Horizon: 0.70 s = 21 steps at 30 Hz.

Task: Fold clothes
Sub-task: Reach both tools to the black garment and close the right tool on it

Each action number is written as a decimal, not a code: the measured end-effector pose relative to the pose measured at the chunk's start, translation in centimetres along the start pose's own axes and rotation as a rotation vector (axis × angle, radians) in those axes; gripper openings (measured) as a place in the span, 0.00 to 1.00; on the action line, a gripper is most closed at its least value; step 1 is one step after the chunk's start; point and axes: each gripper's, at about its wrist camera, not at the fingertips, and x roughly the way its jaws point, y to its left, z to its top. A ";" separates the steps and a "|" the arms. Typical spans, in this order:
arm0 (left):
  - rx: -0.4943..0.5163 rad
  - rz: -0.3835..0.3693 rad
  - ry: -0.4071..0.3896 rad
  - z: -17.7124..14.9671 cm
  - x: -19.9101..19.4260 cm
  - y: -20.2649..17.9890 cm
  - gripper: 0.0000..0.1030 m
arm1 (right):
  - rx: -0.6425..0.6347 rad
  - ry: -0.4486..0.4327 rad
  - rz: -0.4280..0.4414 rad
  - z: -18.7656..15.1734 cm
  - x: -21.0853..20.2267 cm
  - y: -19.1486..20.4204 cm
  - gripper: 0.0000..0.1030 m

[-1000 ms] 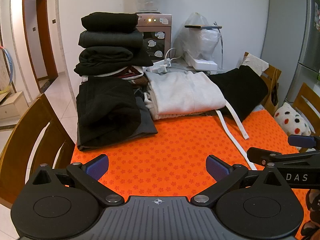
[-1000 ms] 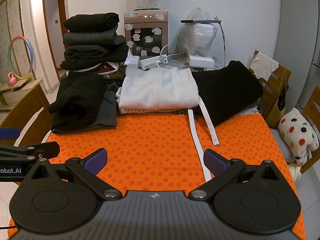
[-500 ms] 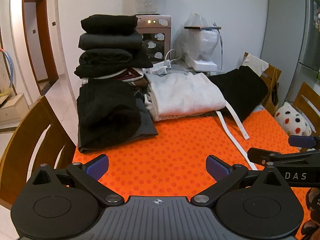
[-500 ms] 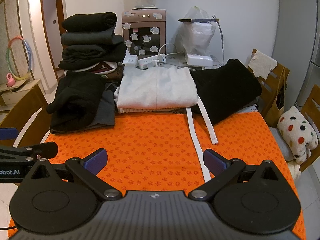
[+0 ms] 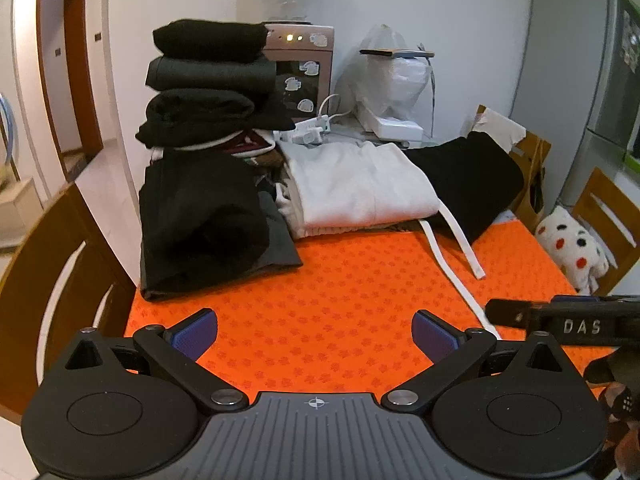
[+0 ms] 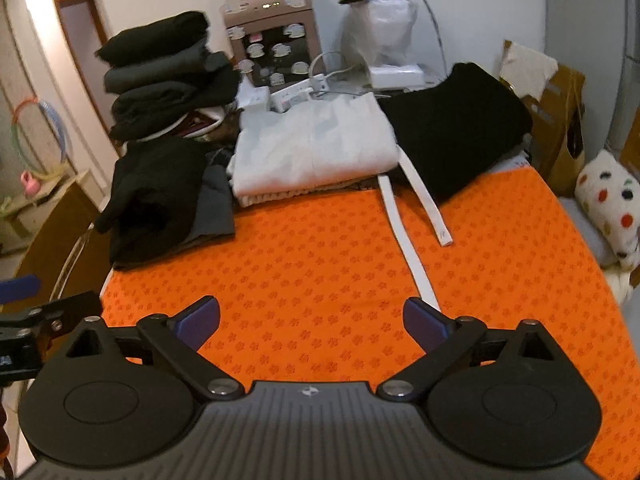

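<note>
Folded white garment [image 5: 360, 184] at far side of orange tablecloth [image 5: 340, 312], its two white straps [image 6: 412, 220] trailing toward camera. Black bundle [image 5: 200, 216] on its left, black garment [image 6: 452, 124] on its right, dark folded stack [image 5: 208, 84] behind. Left gripper [image 5: 315, 330] and right gripper [image 6: 312, 322]: jaws spread wide, holding nothing, over bare cloth

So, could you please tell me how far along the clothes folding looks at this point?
Done: a stack of folded dark clothes stands at the back left. In hand: nothing; the left gripper and right gripper are open over the orange tablecloth. Left: the white garment with loose straps, a black garment and a rumpled dark pile.
</note>
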 end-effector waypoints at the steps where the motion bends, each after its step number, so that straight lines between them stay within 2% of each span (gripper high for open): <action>1: -0.007 -0.005 0.004 0.1 0.2 0.2 1.00 | 0.011 -0.006 -0.007 0.2 0.3 -0.5 0.97; 6: -0.027 -0.007 0.013 0.2 1.5 0.9 1.00 | 0.055 -0.042 -0.078 1.8 2.0 -3.8 0.97; 11: 0.007 -0.013 0.031 1.3 4.0 0.8 1.00 | 0.130 -0.067 -0.141 4.3 4.2 -8.6 0.97; 21: 0.097 -0.034 0.058 6.3 11.3 -0.9 0.98 | 0.277 -0.100 -0.237 10.0 11.0 -17.5 0.97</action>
